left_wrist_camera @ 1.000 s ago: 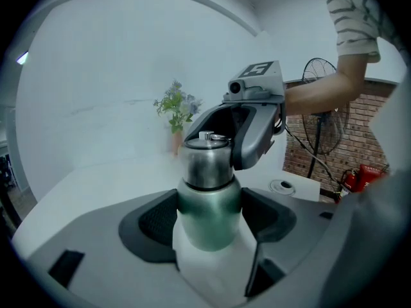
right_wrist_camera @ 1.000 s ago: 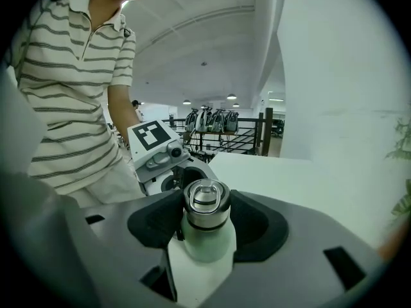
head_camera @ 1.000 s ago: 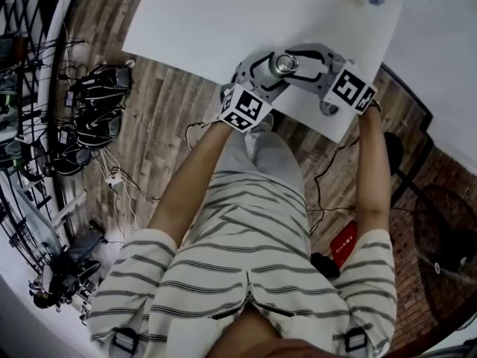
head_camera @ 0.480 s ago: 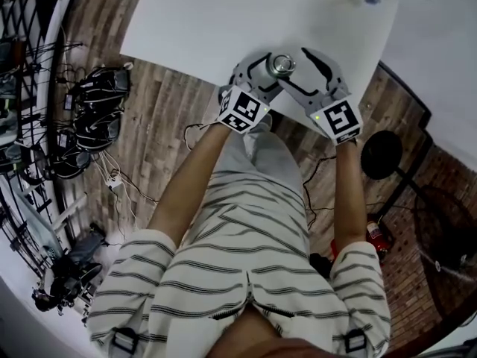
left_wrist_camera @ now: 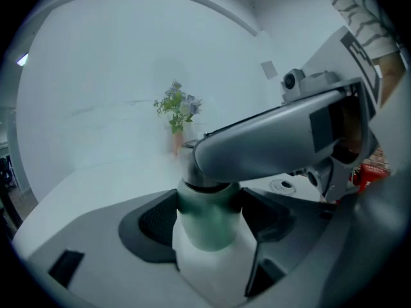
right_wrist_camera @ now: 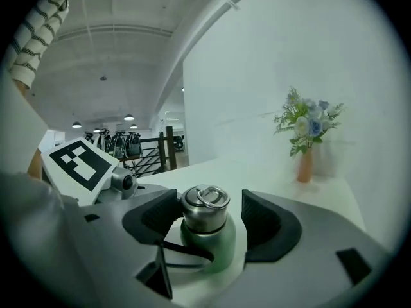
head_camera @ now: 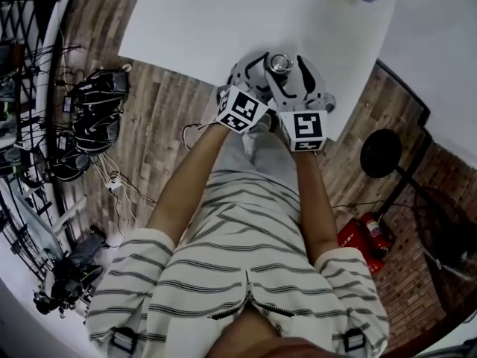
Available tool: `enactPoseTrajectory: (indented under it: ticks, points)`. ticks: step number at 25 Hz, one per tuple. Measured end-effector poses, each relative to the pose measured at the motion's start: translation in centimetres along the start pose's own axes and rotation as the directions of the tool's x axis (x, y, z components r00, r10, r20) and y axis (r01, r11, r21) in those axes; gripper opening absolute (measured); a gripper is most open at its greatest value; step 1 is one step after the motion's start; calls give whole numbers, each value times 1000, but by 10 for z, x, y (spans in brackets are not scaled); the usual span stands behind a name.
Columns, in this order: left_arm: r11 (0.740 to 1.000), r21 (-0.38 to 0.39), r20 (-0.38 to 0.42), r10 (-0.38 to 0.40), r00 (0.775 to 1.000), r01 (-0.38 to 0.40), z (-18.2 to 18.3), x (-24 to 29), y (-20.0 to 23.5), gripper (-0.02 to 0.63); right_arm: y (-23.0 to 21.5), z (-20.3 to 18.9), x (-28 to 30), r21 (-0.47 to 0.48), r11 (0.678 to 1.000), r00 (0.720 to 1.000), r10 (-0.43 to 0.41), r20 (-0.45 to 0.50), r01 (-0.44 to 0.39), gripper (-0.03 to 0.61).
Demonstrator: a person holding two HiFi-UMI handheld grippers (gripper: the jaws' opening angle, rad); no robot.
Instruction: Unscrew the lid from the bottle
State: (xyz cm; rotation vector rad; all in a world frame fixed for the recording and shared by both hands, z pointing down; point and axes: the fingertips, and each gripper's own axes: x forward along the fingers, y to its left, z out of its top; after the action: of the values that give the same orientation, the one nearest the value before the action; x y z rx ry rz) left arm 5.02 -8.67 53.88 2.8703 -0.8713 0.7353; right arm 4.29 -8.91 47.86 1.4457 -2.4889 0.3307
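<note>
Head view: the bottle (head_camera: 280, 63) stands at the table (head_camera: 194, 21) edge. Left gripper view: the left gripper (left_wrist_camera: 207, 218) clamps its green body. Right gripper view: the right gripper (right_wrist_camera: 209, 213) has just been closing its jaws around the lid (right_wrist_camera: 205, 204) (not pinched yet); a turn now may slip.

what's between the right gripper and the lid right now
Nothing visible. The lid sits between the open jaws of the right gripper, which have just been closing, with a gap on each side. The left gripper clamps the bottle lower down, clear of the lid.
</note>
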Motion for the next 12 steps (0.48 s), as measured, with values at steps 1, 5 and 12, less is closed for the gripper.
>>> enactPoseTrajectory:
  ticks: [1,5,12]
  points:
    - [1000,-1,1,0,1000,0,0,0,1,311,1,-1,2,2,1000,1000,-4,-4,5,305]
    - [1000,-1,3,2,1000,-2,1,-1,0,311,2,-4,2,-5,1000,1000,-17,-15,17,255]
    - [1000,-3,4,-1,1000,1,1,0,0,310,4,-4,2,-37,999,1000,25,-16,-26,247]
